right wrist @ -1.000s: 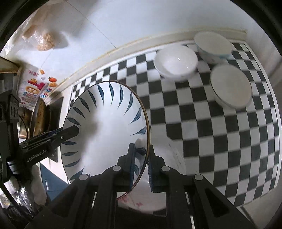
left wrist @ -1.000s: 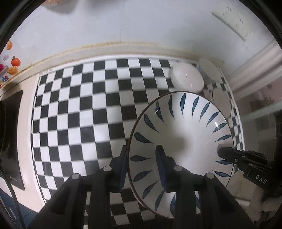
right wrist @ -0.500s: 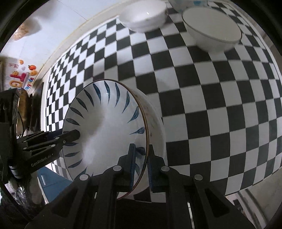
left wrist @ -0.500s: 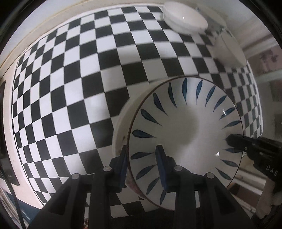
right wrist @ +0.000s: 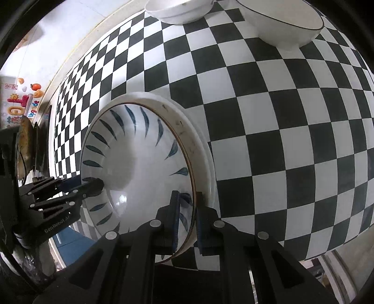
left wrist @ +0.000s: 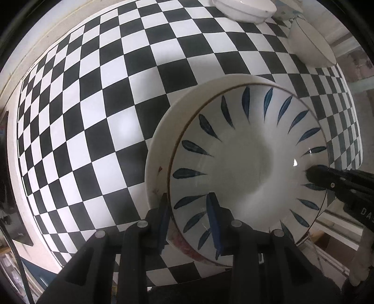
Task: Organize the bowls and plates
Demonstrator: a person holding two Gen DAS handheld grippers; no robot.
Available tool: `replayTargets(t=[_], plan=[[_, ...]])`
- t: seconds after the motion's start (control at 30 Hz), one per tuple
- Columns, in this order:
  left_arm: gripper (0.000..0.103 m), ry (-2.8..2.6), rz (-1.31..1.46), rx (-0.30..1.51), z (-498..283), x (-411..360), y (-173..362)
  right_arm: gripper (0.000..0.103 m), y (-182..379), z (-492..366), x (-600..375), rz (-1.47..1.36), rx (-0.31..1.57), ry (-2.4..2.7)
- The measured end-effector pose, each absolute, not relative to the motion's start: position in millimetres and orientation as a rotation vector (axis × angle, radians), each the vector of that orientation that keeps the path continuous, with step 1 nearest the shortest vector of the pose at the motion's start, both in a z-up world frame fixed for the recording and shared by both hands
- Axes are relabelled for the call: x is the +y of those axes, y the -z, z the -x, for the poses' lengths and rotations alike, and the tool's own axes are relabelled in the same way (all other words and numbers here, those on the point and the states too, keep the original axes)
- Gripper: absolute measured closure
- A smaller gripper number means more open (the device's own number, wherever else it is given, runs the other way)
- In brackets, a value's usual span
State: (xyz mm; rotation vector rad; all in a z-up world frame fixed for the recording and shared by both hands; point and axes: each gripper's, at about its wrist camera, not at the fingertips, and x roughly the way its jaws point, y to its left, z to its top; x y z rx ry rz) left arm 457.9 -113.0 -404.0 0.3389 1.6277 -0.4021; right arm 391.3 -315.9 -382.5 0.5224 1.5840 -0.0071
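Observation:
A white plate with blue leaf marks [left wrist: 245, 163] is held by both grippers just over a plain white plate [left wrist: 161, 140] on the checkered counter. My left gripper [left wrist: 188, 205] is shut on the patterned plate's near rim. My right gripper [right wrist: 185, 203] is shut on the opposite rim of the same plate [right wrist: 140, 163]; the white plate [right wrist: 201, 154] shows beneath it. Each gripper shows in the other's view, the right one [left wrist: 313, 175] and the left one [right wrist: 93, 184].
Two white bowls [right wrist: 180, 9] [right wrist: 285, 25] stand at the far end of the checkered counter [right wrist: 280, 117]; they also show in the left wrist view [left wrist: 245, 9] [left wrist: 311, 44]. A stove edge and colourful packaging [right wrist: 21, 105] lie to the left.
Both grippers have lowered the patterned plate towards the counter, down over the plain white plate. Both stay shut on its rim.

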Motion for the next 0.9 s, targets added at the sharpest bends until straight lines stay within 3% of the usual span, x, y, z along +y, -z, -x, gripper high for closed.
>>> replayTargets(t=[0.9], plan=[[0.075, 0.370, -0.330, 1.648, -447, -97, 393, 0.088, 381, -397, -294, -0.460, 1.678, 0.086]])
